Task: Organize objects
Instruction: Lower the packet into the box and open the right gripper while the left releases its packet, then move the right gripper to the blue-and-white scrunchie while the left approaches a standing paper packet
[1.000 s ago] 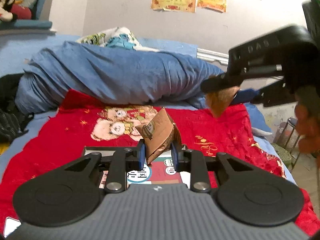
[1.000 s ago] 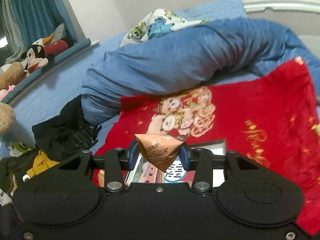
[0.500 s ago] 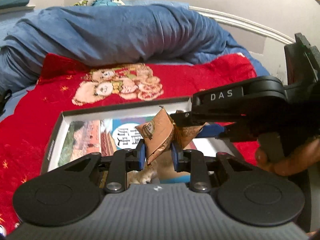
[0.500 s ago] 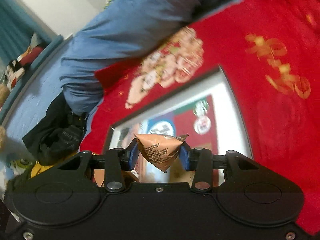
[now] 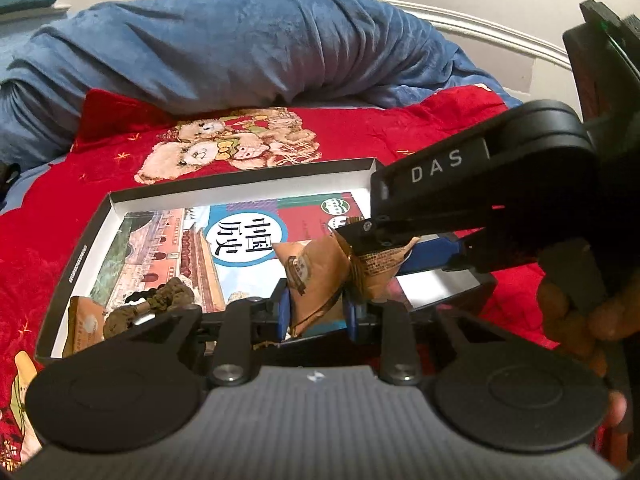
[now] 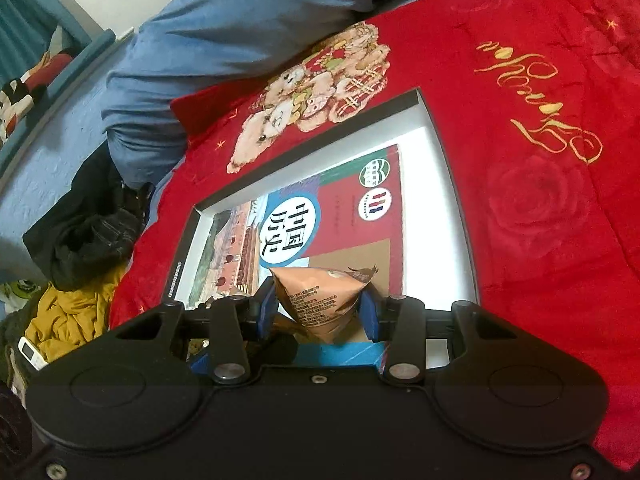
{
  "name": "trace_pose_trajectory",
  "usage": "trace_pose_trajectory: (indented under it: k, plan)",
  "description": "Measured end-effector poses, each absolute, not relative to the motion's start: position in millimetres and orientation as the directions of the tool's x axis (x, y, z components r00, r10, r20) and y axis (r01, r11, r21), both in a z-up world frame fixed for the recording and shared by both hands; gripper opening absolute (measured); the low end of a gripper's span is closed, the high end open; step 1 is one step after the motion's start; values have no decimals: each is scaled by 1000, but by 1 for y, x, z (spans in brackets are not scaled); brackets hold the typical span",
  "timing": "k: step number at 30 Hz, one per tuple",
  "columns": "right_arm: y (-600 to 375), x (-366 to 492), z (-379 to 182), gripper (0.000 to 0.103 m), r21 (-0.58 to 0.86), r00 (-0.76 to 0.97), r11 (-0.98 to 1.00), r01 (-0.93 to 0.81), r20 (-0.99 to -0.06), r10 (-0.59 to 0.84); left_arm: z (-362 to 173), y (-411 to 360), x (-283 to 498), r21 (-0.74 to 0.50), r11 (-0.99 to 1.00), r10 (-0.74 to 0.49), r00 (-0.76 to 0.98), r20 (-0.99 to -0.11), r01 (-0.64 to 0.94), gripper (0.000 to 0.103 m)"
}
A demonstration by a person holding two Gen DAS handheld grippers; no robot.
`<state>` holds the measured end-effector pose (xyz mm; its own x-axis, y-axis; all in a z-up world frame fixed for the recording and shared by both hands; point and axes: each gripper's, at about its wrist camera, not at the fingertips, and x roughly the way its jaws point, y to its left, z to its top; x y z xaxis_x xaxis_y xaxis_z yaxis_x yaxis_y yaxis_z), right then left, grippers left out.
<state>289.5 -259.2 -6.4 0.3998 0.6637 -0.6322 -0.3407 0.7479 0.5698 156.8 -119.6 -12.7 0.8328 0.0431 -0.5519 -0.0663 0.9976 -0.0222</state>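
My left gripper is shut on a brown triangular snack packet, held low over an open shallow box. The box lies on a red blanket and has a picture book in it. My right gripper reaches in from the right, shut on a second tan triangular packet that touches the first. In the right wrist view that packet sits between the blue pads of my right gripper, over the near end of the book inside the box.
In the box's near left corner lie a dark lumpy string of beads and a small tan packet. A rolled blue duvet lies behind. Black clothes, a yellow garment and a white handset lie left of the blanket.
Both grippers have come down from above the bed to just over the box, each keeping its packet. The right gripper rolled and closed in beside the left packet.
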Motion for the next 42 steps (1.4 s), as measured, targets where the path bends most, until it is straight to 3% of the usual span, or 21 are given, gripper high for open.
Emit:
trace_pose_trajectory:
  k: [7, 12, 16, 18, 20, 28, 37, 42]
  plan:
    - [-256, 288, -11, 41, 549, 391, 764, -340, -656, 645, -18, -116, 159, -33, 996, 56, 832, -553, -89, 35]
    - [-252, 287, -10, 42, 536, 386, 768, -351, -664, 640, -19, -113, 160, -36, 995, 58, 831, -554, -94, 44]
    - [-250, 286, -10, 43, 536, 386, 767, -352, -664, 641, -17, -114, 158, -25, 995, 64, 832, -551, -94, 55]
    - [-249, 285, -9, 44, 537, 383, 767, -352, -665, 641, -15, -115, 155, -25, 996, 54, 837, -545, -81, 69]
    - [-248, 284, -6, 45, 547, 381, 759, -354, -656, 651, -12, -116, 150, -24, 997, 50, 845, -533, -74, 74]
    - [-249, 266, 23, 86, 564, 425, 712, -419, -571, 702, 13, -115, 124, -71, 994, 39, 869, -494, -85, 85]
    - [-261, 214, 62, 95, 573, 517, 665, -479, -428, 741, 26, -102, 57, -35, 987, 125, 887, -445, -157, 96]
    - [-252, 178, 59, 96, 506, 538, 681, -529, -420, 731, 18, -90, 23, -32, 972, 191, 865, -464, -232, 98]
